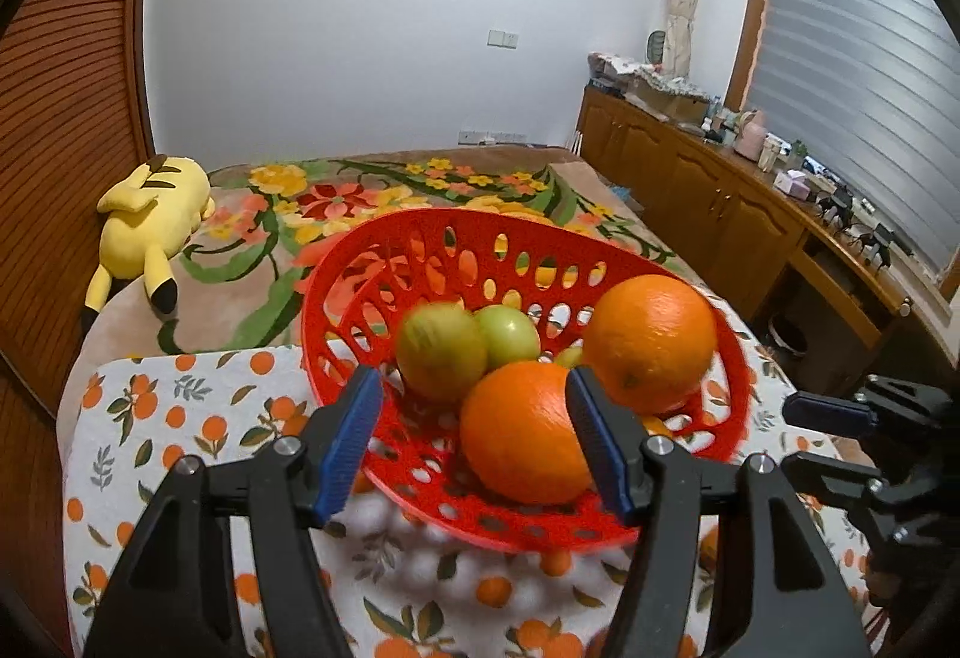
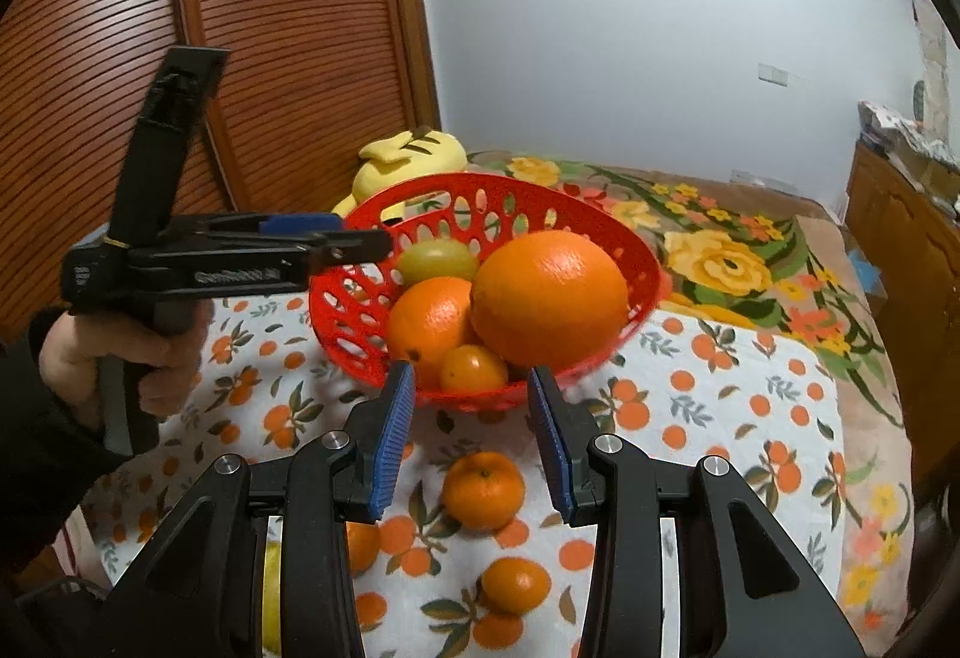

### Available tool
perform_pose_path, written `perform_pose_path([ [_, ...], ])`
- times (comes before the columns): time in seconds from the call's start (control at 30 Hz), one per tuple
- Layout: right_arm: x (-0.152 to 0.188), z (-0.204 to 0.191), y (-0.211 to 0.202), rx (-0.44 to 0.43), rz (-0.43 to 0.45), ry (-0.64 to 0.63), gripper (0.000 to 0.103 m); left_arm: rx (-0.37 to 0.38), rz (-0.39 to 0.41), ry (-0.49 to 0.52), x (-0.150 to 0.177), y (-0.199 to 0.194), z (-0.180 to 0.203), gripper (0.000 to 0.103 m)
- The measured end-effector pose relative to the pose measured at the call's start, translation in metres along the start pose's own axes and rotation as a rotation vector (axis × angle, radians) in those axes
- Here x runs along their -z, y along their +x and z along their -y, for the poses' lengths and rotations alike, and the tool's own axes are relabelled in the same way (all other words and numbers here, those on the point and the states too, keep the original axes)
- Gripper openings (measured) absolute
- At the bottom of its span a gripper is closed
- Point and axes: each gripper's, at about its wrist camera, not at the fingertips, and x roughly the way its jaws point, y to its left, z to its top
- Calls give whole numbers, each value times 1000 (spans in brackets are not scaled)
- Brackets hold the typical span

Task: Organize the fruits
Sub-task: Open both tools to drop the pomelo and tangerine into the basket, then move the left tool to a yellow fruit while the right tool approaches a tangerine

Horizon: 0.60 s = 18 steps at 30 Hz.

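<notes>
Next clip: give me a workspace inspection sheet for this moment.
Surface: orange-print tablecloth.
Job's things: red basket holds two large oranges, a small orange and green fruits; two mandarins lie loose on the cloth.
Clutter: yellow item at lower left, unclear.
Grippers: left gripper open over the basket; right gripper open, empty.
Cables: nothing seen.
Surroundings: floral blanket, yellow plush, wooden cabinets.

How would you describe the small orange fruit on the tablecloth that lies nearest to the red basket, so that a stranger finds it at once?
Start at the red basket on the orange-print tablecloth. Just in front of it, between the open fingers of the right gripper, lies a mandarin on the cloth. Unlike the second mandarin further from the basket, it shows a small dark stem spot on top.
</notes>
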Motion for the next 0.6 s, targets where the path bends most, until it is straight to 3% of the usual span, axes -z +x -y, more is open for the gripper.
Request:
perform_pose_path([
  [0.6, 43, -5, -47, 40, 30, 51, 39, -2, 19, 17, 49, -55, 28, 66],
])
